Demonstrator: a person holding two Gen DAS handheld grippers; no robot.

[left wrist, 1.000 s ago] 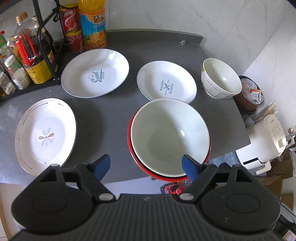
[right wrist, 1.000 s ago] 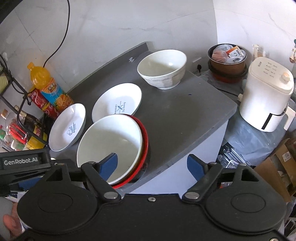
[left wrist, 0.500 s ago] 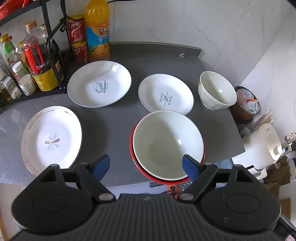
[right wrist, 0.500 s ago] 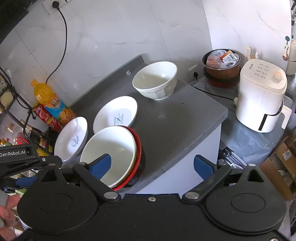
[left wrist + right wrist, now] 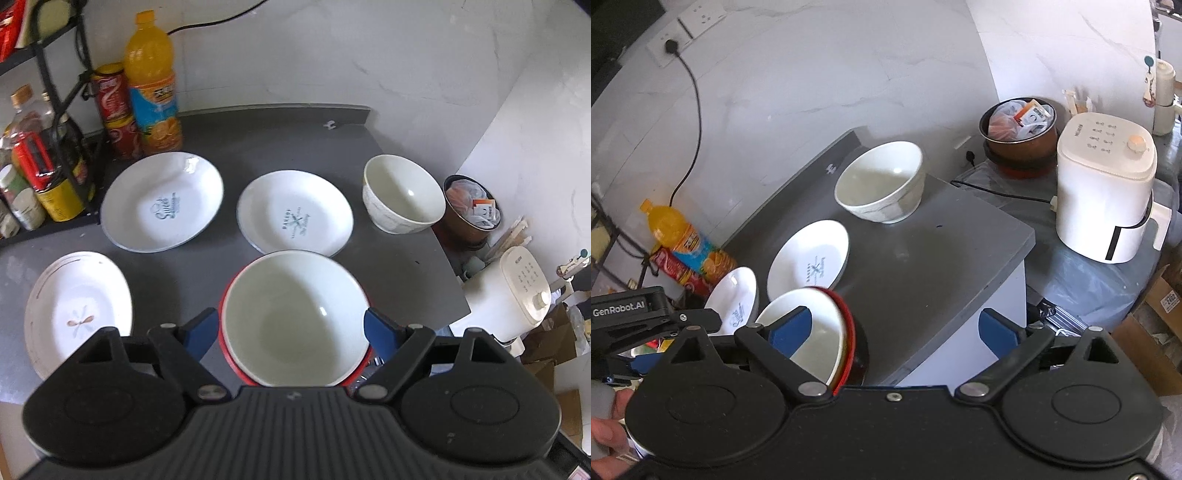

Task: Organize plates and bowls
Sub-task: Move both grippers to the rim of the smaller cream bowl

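A white bowl nested in a red-rimmed bowl point(image 5: 295, 317) sits at the counter's near edge, also visible in the right wrist view as the nested bowls point(image 5: 820, 332). Behind it lie a "Bakery" plate point(image 5: 295, 218), a "Sweet" plate point(image 5: 162, 203) and a deep white bowl point(image 5: 402, 199). An oval plate point(image 5: 77, 314) rests at the left. My left gripper point(image 5: 291, 332) hovers open above the near edge, its fingers framing the nested bowls without touching. My right gripper point(image 5: 895, 330) is wide open and empty, right of the stack.
An orange juice bottle point(image 5: 151, 85), red cans point(image 5: 114, 110) and a wire rack of bottles point(image 5: 37, 166) line the back left. Off the counter's right edge point(image 5: 960, 317) stand a white appliance point(image 5: 1104, 192), a brown pot point(image 5: 1019, 136) and cardboard boxes point(image 5: 1156, 332).
Both grippers have pulled back from the counter, so the dishes look smaller. The left one also rose. The right jaws have spread wider.
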